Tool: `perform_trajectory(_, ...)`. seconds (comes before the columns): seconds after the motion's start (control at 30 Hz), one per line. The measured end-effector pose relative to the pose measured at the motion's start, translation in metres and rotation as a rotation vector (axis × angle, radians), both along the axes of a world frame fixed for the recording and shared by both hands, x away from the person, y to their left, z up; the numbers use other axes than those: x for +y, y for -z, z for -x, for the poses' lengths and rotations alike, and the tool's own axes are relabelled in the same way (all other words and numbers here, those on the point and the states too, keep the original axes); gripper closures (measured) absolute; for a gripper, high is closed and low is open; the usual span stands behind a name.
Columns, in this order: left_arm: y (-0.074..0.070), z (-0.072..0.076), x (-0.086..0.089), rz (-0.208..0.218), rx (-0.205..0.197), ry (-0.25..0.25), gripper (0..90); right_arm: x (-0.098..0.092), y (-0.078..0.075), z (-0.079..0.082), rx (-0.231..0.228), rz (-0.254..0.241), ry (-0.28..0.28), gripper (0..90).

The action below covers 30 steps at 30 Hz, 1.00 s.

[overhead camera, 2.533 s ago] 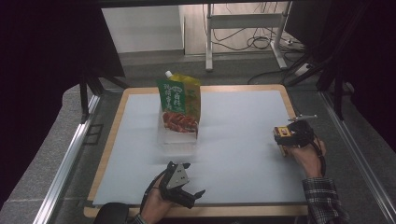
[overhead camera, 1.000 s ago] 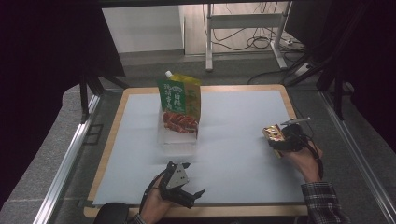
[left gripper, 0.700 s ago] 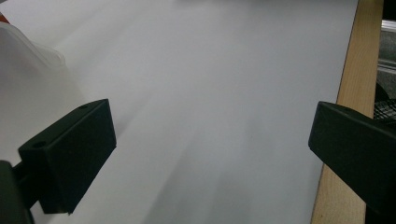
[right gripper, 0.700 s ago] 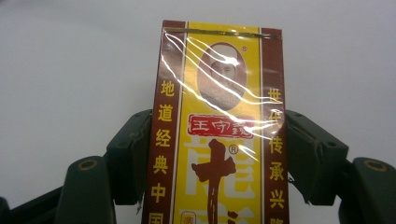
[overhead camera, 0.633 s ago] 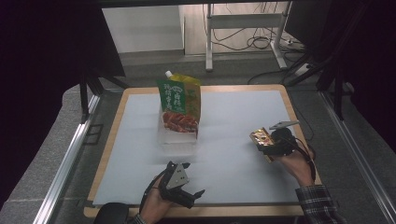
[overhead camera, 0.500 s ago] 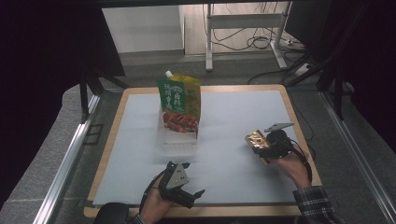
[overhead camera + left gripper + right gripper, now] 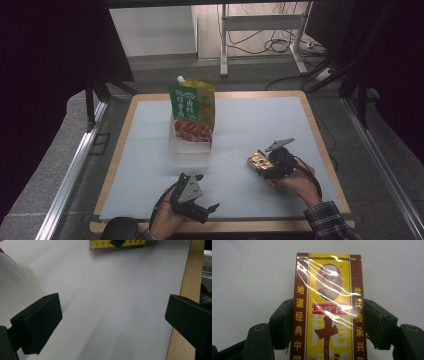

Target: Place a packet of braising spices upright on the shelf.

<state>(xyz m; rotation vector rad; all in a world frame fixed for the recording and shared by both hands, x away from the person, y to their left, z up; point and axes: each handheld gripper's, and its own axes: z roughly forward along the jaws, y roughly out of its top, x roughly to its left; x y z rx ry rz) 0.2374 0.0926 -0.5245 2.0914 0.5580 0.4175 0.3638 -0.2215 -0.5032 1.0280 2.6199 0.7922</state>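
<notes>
Right gripper [image 7: 263, 167] clamped on a yellow packet [image 7: 328, 310], jaws pressing its two long edges, low over the white mat [image 7: 250, 125], right of the standing pouch [image 7: 192, 112]. Left gripper [image 7: 200, 197] near the front edge, jaws wide apart, gripping nothing.

High view: dim room, black at 9 and 3 o'clock, the desk [image 7: 150, 150] evenly lit from above, soft shadows. Left gripper view: streaky blur on the sheet, near fingers [image 7: 40, 322] soft. Right gripper view: sharp, glare streaks across the yellow packet [image 7: 328, 310] wrapper.
</notes>
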Motion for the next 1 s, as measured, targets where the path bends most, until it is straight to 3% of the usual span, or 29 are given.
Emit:
perform_trajectory(0.23,0.001,0.0,-0.001,0.0,0.003,0.002,0.9,-0.003,-0.003,-0.004,0.03,-0.032,0.006,23.8)
perform_trajectory(0.37,0.001,0.0,-0.002,-0.003,0.004,0.003,1.0,0.0,-0.009,-0.008,0.065,-0.001,0.02,22.5)
perform_trajectory(0.5,0.001,0.0,-0.002,-0.002,0.005,0.001,1.0,0.007,-0.008,-0.011,0.1,0.061,-0.003,20.2)
perform_trajectory(0.67,0.001,0.0,-0.002,-0.007,0.002,0.004,1.1,0.014,-0.011,-0.02,0.111,0.118,-0.015,22.4)
perform_trajectory(1.0,0.001,0.001,-0.003,-0.012,0.0,0.008,1.1,0.035,-0.009,-0.034,0.196,0.234,-0.032,25.8)
